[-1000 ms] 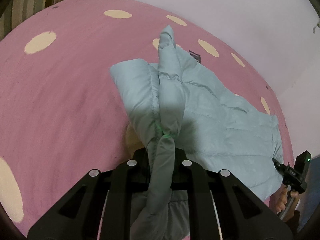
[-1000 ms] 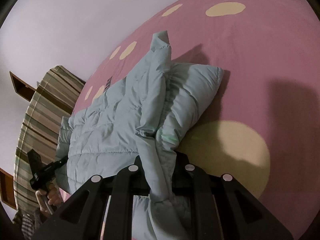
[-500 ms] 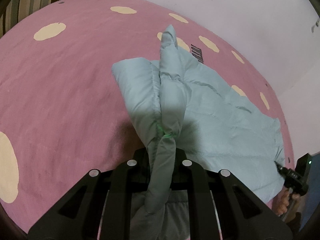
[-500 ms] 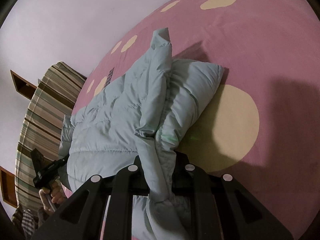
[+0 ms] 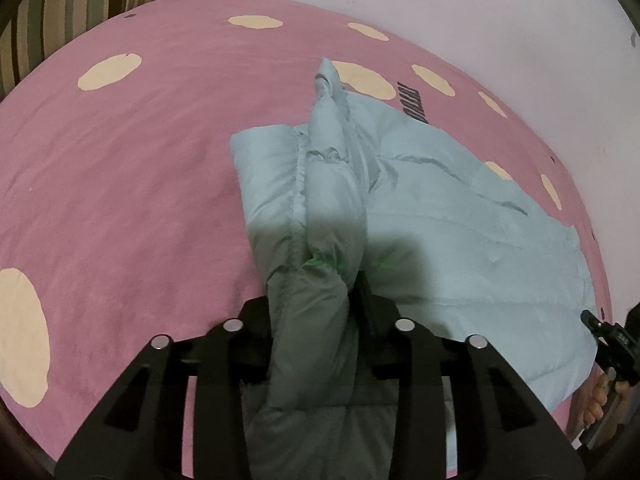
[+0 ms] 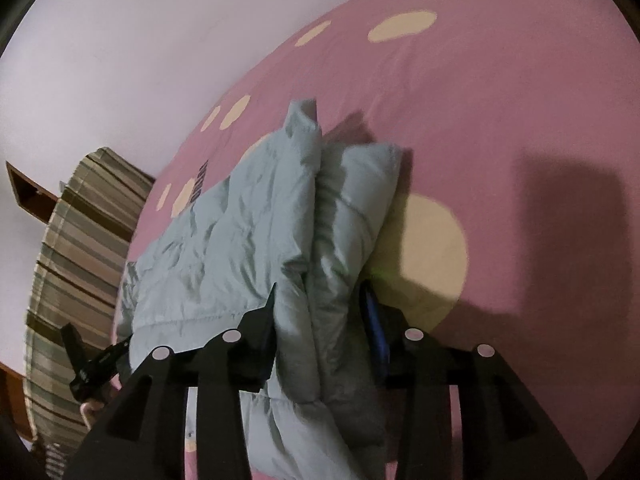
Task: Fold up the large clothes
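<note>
Pink with cream dots, that's the sheet (image 5: 120, 184) on the bed, and it fills most of both wrist views, running out ahead of and to both sides of the jaws. White wall (image 5: 460, 12) past its far edge, plus something striped brown and green (image 6: 76, 248) off in the corner.

The jacket (image 5: 460, 248), a pale blue-green puffer, lies flat on the sheet between the two grippers. Each end has a thick bunched fold of it running back through the jaws.

Left gripper (image 5: 316, 300): jaws are opening. The fold still sits between them. The near side looks like it's still against the fabric, but on the other side there's a gap showing, so it doesn't look pinched any more.

Right gripper (image 6: 320, 320): same deal, jaws opening, fold (image 6: 340, 240) between them, a sliver of space on both sides so the pads look clear of it.

From the left wrist view you can see the right gripper at the far right edge of the jacket with fingers (image 5: 596, 400) wrapped round its handle. A small green light spot (image 5: 320, 260) sits on the fabric just ahead of the left jaws.
</note>
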Tool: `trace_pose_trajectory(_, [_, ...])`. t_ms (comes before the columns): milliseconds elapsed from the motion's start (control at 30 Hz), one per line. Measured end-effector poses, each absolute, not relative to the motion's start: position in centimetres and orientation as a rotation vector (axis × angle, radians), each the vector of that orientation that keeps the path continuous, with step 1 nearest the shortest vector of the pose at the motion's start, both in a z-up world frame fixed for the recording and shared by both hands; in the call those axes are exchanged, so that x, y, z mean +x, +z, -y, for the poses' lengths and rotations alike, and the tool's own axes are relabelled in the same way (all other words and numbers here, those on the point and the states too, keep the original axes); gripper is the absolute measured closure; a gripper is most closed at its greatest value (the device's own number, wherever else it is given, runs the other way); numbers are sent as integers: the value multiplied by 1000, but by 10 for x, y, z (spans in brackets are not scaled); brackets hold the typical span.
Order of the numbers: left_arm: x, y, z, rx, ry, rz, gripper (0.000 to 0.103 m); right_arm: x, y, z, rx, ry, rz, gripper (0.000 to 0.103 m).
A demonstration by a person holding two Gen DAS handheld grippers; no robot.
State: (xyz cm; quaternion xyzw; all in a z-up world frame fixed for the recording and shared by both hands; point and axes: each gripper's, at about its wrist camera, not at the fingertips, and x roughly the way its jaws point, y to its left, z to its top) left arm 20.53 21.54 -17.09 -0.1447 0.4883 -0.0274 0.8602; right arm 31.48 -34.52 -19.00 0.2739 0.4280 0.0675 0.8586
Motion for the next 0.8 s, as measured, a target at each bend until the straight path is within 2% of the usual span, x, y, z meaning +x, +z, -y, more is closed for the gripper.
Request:
trace_pose_trajectory(67, [204,-170,-217,-306,-43,-1022,59,313,-180,343,536,98,-876,57])
trace_pose_trajectory(233, [201,-170,-223,-340,-45,-1018,45,301,-146,335,431,0,-775,56])
trace_pose_trajectory(400, [199,-172,-228,-369,-53,-1019,42,296,-131,288,355,72,-746,59])
trace_pose_trajectory(567, [199,-171,-228,-367,-68,-1013,40,309,-138,211,256,241,-812,72])
trace_pose_trajectory(800, [202,-169,-222,-361,-84,-1007,36,325,-152,126,95,328,-843,73])
